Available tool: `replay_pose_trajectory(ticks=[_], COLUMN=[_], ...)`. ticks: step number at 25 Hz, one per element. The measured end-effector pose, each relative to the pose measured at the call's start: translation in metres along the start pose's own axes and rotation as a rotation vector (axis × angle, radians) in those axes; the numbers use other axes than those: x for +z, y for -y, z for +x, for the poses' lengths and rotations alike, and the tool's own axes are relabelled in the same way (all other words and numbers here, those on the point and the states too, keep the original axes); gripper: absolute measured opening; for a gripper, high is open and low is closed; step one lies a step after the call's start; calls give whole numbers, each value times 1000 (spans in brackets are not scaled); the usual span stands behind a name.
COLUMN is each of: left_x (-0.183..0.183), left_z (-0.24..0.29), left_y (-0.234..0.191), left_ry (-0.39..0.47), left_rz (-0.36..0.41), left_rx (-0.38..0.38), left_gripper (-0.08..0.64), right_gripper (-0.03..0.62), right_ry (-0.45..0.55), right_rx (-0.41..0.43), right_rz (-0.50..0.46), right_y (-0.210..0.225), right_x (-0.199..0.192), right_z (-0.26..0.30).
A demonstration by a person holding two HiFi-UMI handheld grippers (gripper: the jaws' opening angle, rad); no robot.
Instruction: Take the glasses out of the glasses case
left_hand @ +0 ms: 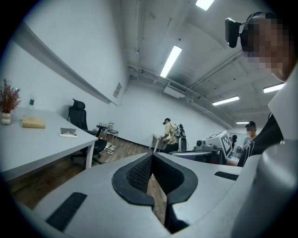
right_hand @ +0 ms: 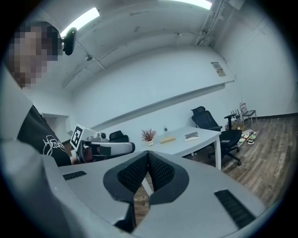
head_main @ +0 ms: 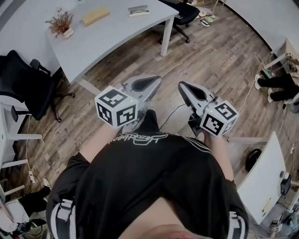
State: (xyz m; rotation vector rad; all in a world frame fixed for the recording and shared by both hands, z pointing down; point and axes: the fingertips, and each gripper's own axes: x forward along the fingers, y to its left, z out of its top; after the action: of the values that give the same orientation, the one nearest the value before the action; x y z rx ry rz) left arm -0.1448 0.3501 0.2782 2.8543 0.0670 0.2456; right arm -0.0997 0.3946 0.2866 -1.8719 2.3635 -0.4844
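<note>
A tan oblong case (head_main: 96, 15) lies on the white table (head_main: 117, 37) far ahead of me, with a flat grey box-like item (head_main: 138, 10) to its right. The same case (left_hand: 33, 122) and grey item (left_hand: 68, 132) show small in the left gripper view, and as the case (right_hand: 168, 139) and item (right_hand: 191, 136) in the right gripper view. No glasses are visible. My left gripper (head_main: 156, 80) and right gripper (head_main: 182, 85) are held side by side over the wooden floor, well short of the table. Both are shut with nothing between their jaws.
A small dried plant in a pot (head_main: 60, 23) stands at the table's left end. Black office chairs sit at the left (head_main: 28, 84) and beyond the table (head_main: 184, 14). Another white desk (head_main: 264, 179) is at my right. A person (left_hand: 170, 135) stands across the room.
</note>
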Motion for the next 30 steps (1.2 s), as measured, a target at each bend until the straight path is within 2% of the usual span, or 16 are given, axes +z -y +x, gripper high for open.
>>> replay_pose_trajectory(ticks=[5,18,26,30], left_x=[8,63,92,101], left_z=[36,138,162,162], left_y=[-41,-194,-293,-332], left_ry=[-16,-48,-34,-29], left_rz=[-13,-69,-94,-93], left_rx=[-7,-10,11,36], left_gripper=[8,8,8,8], right_gripper=[9,8,8,9], right_ry=[-6,-31,-60,-51], right_rx=[-6,-30,-24,21], right_rz=[32,85,60,31], right_y=[45,179,232,238], right_x=[8,63,92,105], right_z=[29,145,231,267])
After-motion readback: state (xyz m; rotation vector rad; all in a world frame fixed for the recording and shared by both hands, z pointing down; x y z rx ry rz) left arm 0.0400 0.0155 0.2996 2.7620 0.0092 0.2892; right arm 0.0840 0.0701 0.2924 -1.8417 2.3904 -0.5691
